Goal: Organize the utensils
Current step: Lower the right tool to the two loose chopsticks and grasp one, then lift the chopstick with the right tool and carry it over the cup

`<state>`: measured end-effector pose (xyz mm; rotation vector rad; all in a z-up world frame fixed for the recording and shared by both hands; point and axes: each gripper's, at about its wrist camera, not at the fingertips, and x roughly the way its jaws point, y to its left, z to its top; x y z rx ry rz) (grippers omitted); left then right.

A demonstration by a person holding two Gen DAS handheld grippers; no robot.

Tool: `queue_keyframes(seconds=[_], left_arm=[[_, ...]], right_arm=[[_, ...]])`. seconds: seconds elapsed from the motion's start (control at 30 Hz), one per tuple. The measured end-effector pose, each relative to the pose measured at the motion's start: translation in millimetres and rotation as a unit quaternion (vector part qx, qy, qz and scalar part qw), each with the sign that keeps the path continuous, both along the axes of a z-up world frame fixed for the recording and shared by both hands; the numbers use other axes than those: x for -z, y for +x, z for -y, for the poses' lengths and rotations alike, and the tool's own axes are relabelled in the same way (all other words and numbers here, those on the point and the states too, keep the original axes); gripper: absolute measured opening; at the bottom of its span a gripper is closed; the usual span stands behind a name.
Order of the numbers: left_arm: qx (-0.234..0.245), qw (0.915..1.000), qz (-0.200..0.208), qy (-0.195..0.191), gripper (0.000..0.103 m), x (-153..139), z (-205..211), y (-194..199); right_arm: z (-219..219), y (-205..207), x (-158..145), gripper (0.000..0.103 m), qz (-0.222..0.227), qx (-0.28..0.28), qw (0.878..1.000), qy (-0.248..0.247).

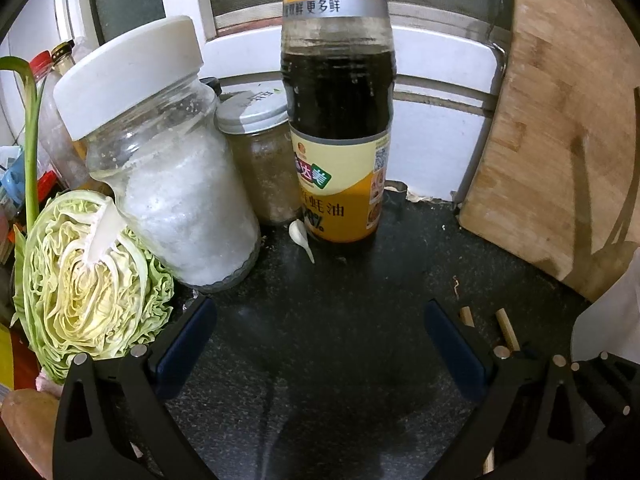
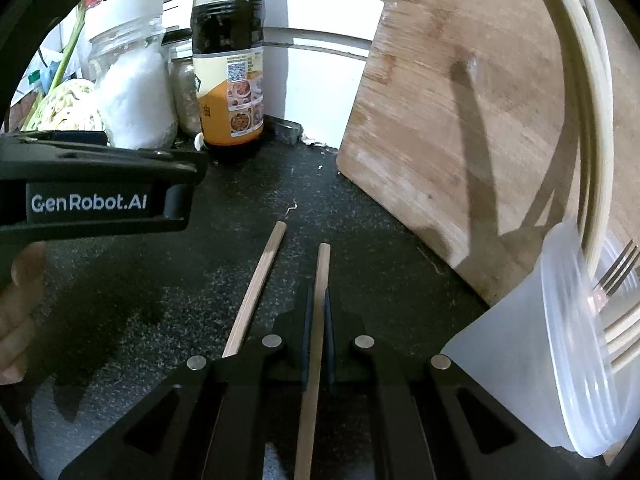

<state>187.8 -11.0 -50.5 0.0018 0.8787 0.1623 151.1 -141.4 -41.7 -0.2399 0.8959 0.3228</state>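
Two slim, pale wooden chopsticks with squared tips are visible from the right wrist camera. One wooden chopstick (image 2: pixel 318 320) runs straight down the centre line of the right gripper (image 2: pixel 318 312), pinched between its two dark blue pads, which are pressed closed against its sides; its blunt tip juts forward past the fingertips over the counter. The second wooden chopstick (image 2: pixel 256 292) lies flat on the speckled black stone countertop (image 2: pixel 224 248), just left of the gripped one and angled slightly away from it, outside the fingers.

At the right edge stands a translucent, ribbed plastic container (image 2: pixel 560 344) — inside it are a metal fork (image 2: pixel 616 272) with its tines up and several pale chopsticks, blurred through the wall. Behind it a large bamboo cutting board (image 2: pixel 460 120), its grain streaked and worn, leans upright against the white window frame.

The left gripper (image 1: pixel 320 320) hovers over bare countertop with its blue-padded fingers spread wide, grasping nothing; the ends of the two chopsticks show just beside its right finger. Ahead of it stand a tall dark glass sauce bottle with a yellow label (image 1: pixel 340 140), a clear glass jar of white granules with a white screw lid (image 1: pixel 160 168), and a smaller metal-lidded jar (image 1: pixel 264 160) between them. A garlic clove (image 1: pixel 300 236) lies at the bottle's foot — a cut half cabbage (image 1: pixel 88 280), pale green and crinkled, rests against the white-lidded jar.
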Motion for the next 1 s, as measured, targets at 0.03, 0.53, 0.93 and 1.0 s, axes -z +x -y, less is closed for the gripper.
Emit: queue_keyframes(seconds=[0.03, 0.53, 0.93, 1.0], left_arm=[[0.001, 1.0000, -0.001, 0.002, 0.102, 0, 0, 0], [0.106, 0.9922, -0.024, -0.062, 0.074, 3, 18, -2], [0.171, 0.9810, -0.035, -0.084, 0.039, 12, 40, -3], [0.184, 0.9784, -0.050, -0.081, 0.035, 17, 47, -2]], right_arm=[[0, 0, 1, 0.006, -0.001, -0.001, 1.000, -0.003], [22, -24, -30, 0.008, 0.027, 0.002, 0.997, 0.068], [98, -61, -109, 0.008, 0.143, 0.019, 0.963, 0.228], [101, -66, -117, 0.008, 0.150, -0.001, 0.957, 0.246]])
